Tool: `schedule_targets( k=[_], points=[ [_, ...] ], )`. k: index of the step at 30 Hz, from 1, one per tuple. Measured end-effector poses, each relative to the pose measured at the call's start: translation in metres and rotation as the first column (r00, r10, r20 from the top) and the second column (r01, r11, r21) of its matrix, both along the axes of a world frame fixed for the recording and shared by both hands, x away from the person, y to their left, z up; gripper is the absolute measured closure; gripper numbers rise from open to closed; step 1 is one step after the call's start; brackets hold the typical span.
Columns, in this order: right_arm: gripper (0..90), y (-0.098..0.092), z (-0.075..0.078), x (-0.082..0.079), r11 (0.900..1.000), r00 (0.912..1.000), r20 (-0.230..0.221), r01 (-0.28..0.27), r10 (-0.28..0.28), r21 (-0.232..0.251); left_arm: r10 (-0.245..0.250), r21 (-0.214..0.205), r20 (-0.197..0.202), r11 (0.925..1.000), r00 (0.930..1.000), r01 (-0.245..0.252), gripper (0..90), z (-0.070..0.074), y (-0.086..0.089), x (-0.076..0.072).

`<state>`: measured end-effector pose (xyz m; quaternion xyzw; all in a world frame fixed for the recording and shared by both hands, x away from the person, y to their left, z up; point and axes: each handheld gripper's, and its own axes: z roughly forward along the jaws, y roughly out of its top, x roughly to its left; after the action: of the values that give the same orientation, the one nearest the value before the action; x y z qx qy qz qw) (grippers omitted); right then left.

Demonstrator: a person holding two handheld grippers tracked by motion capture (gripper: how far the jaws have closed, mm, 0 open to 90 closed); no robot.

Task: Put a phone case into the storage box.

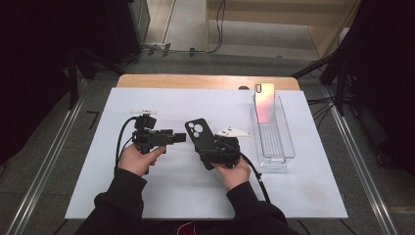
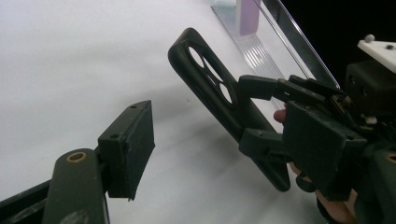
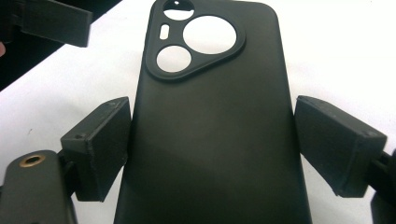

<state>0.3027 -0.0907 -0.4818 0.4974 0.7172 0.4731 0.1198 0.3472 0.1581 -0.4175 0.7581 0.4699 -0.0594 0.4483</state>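
A black phone case with a round-holed camera cutout is held off the white mat, cutout end pointing away from the person. My right gripper is shut on it, and in the right gripper view my right gripper has one pad on each long edge of the black phone case. My left gripper points right toward the case and stops just short of it, open with nothing in it. One of its pads shows in the left gripper view, to the left of the black phone case.
A clear plastic tray lies at the right of the white mat, with a pinkish phone standing upright at its far end. The wooden table edge runs along the back. Metal rails flank the table.
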Motion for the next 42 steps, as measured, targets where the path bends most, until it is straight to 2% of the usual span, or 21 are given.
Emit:
schedule_targets(
  k=[2,7,15,21,30,34,36,42],
  points=[
    [12.4,0.001,0.001,-0.001,1.0000,0.9999,0.015,0.006,-0.006,0.007,0.003,0.000,-0.004,1.0000,1.0000,-0.003,25.6,0.000,-0.001,0.002],
    [12.4,0.006,-0.001,-0.003,0.9992,0.9998,0.012,0.018,-0.019,0.037,0.019,-0.014,-0.027,0.9997,0.9995,-0.019,25.7,-0.001,-0.004,0.007],
    [12.4,0.011,-0.004,-0.004,0.9975,0.9993,0.016,0.033,-0.034,0.063,0.047,0.020,-0.020,0.9987,0.9987,-0.047,25.9,0.001,-0.010,0.015],
    [12.4,0.013,-0.003,-0.006,0.9962,0.9989,0.026,0.036,-0.038,0.080,0.075,0.006,-0.043,0.9972,0.9963,-0.075,26.3,-0.002,-0.014,0.021],
    [12.4,0.019,-0.005,-0.009,0.9934,0.9984,0.046,0.027,-0.032,0.111,0.103,-0.014,-0.074,0.9945,0.9920,-0.104,32.5,-0.006,-0.020,0.028],
    [12.4,0.020,-0.006,-0.010,0.9920,0.9985,0.048,0.019,-0.025,0.125,0.114,-0.028,-0.072,0.9928,0.9909,-0.116,43.8,-0.008,-0.021,0.029],
    [12.3,0.022,-0.005,-0.011,0.9908,0.9981,0.058,0.011,-0.019,0.135,0.108,-0.048,-0.083,0.9926,0.9907,-0.112,48.5,-0.008,-0.020,0.029],
    [12.2,0.023,-0.006,-0.011,0.9888,0.9975,0.071,-0.010,0.000,0.149,0.101,-0.098,-0.088,0.9891,0.9909,-0.110,71.5,-0.010,-0.018,0.027]
  ],
)
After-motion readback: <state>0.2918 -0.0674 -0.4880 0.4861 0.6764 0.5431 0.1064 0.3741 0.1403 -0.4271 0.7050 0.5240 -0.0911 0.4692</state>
